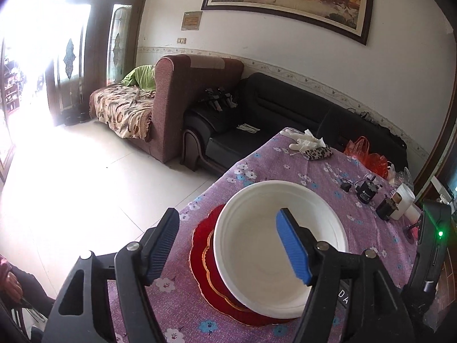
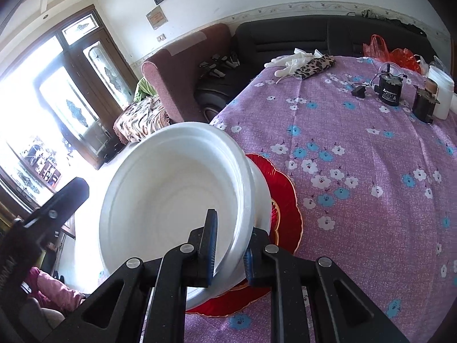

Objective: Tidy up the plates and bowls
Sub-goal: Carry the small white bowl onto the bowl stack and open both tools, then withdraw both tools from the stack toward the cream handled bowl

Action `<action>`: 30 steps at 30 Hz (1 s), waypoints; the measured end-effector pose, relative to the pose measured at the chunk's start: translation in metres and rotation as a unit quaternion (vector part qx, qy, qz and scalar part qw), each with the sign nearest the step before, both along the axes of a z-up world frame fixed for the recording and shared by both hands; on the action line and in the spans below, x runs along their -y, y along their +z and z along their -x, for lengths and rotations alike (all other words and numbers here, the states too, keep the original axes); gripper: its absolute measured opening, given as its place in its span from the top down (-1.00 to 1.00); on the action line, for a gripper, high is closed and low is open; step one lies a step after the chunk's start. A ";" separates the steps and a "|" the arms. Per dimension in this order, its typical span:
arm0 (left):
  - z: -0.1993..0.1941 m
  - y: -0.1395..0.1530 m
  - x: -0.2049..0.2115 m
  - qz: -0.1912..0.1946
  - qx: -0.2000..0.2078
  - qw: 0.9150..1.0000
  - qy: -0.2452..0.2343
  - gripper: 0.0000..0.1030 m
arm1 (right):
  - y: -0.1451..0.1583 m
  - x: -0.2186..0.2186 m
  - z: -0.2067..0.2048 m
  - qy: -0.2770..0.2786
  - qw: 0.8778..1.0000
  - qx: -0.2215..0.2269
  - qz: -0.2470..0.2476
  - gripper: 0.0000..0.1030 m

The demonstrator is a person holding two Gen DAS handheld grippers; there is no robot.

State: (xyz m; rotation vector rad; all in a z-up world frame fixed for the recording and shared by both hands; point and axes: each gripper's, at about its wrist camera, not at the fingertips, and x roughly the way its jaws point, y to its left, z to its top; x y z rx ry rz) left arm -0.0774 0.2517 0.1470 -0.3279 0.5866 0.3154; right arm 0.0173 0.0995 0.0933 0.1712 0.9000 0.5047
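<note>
Pinching the bowl (image 2: 177, 200) rim at six o'clock, your right gripper (image 2: 228, 254) steadied it on the plates (image 2: 285, 200) while your left gripper (image 1: 225, 245) gaped empty.

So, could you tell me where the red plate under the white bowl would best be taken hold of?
Probably by its scalloped, gold-edged rim. The red plate lies flat on the tablecloth with the white bowl over its middle, leaving only the rim free. Coming in low from the bare right side seems safest, away from the right tongs pinching the bowl.
</note>
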 end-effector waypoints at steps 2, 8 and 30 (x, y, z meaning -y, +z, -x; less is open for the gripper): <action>0.002 -0.002 -0.004 0.006 -0.003 1.000 0.006 -0.36 | -0.001 0.002 0.000 -0.005 1.000 0.001 -0.005 0.65; 0.010 -0.009 -0.013 0.023 -0.002 1.000 0.015 -0.36 | 0.008 -0.003 0.008 -0.007 0.999 0.040 -0.002 0.12; 0.053 0.030 0.049 -0.144 0.066 0.987 0.023 -0.74 | 0.059 0.021 0.051 -0.049 0.982 0.177 0.050 -0.44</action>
